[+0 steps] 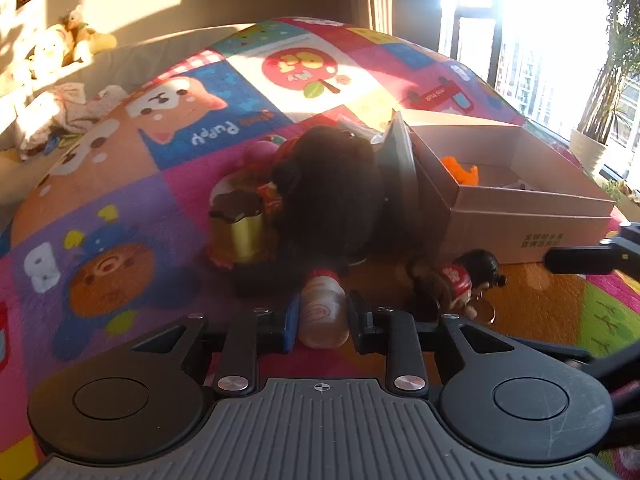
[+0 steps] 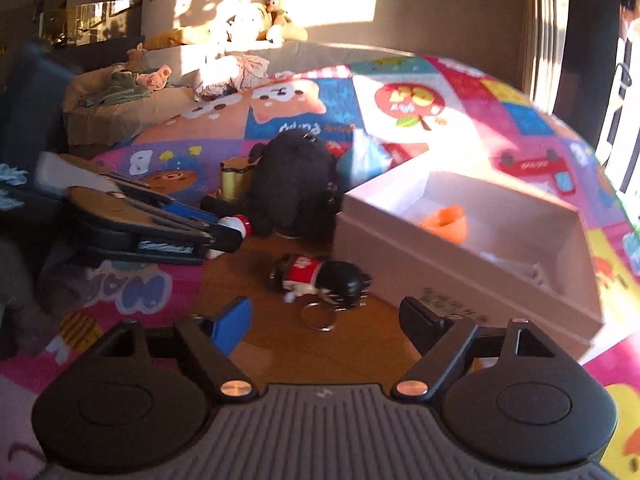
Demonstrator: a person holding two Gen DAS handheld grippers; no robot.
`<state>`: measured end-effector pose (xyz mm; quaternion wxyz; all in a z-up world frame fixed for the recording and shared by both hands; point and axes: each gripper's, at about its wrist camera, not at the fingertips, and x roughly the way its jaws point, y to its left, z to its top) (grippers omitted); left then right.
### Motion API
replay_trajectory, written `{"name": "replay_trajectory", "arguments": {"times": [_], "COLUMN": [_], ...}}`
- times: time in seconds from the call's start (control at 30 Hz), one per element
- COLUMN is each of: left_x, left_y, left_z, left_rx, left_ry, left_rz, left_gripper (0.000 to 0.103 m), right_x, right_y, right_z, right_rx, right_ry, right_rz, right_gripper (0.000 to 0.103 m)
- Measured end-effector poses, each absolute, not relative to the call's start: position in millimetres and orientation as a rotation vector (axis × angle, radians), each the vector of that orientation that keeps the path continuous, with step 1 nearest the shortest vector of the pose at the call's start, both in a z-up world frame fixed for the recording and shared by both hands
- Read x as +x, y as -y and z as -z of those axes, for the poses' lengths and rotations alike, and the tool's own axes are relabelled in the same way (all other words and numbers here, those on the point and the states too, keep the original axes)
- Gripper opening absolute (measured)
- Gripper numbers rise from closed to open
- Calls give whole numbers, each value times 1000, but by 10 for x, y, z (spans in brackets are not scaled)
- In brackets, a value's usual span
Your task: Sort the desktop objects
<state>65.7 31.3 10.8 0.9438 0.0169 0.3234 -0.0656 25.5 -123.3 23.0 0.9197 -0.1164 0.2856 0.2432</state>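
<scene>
Left gripper [image 1: 322,316] clamped on small white bottle [image 1: 323,312] beside black plush [image 1: 328,192], pick step done, next lift it into white box [image 1: 520,216]; right gripper [image 2: 324,322] spread, nothing between, hovering before figurine keychain [image 2: 320,276] near box.

Your left gripper [image 1: 323,314] was clamped on a small white bottle [image 1: 322,312] with a red cap, lying on the colourful play mat [image 1: 120,208]. Just to its right lay a doll keychain [image 1: 460,280] in a red shirt, its ring beside it. Beyond sat a black plush toy [image 1: 332,188], a gold container [image 1: 240,228] at its left, and an open white box [image 1: 528,216] holding something orange [image 1: 460,170].
</scene>
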Motion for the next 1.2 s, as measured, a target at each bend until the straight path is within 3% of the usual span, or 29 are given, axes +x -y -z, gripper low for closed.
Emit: {"name": "replay_trajectory", "arguments": {"times": [0.27, 0.33, 0.57, 0.8, 0.87, 0.93, 1.1, 1.2], "left_x": [129, 34, -73, -81, -87, -113, -269, -314], "left_y": [-524, -476, -344, -124, -16, 85, 251, 292], "left_z": [-111, -98, -42, -54, -64, -74, -154, -186], "left_rx": [-18, -12, -14, -29, -23, -7, 66, 101], "left_ry": [-667, -672, -684, -702, -705, -703, -650, -634], "left_rz": [198, 236, 294, 398, 442, 476, 526, 449], "left_gripper": [30, 30, 46, 53, 54, 56, 79, 84], "right_x": [625, 712, 299, -375, -458, -500, -515, -511], "right_y": [970, 934, 1156, 1812, 1940, 2053, 2185, 2241], "right_z": [-105, -76, -168, -277, -265, -231, -116, -87], "right_rx": [-162, -162, -240, -225, -203, -166, -72, -45], "right_ry": [-700, -722, -675, -629, -622, -611, -631, -636], "right_rz": [-414, -416, -483, -483, -458, -423, -401, -399], "right_gripper": [81, 67, 66, 67, 71, 84, 93, 98]}}
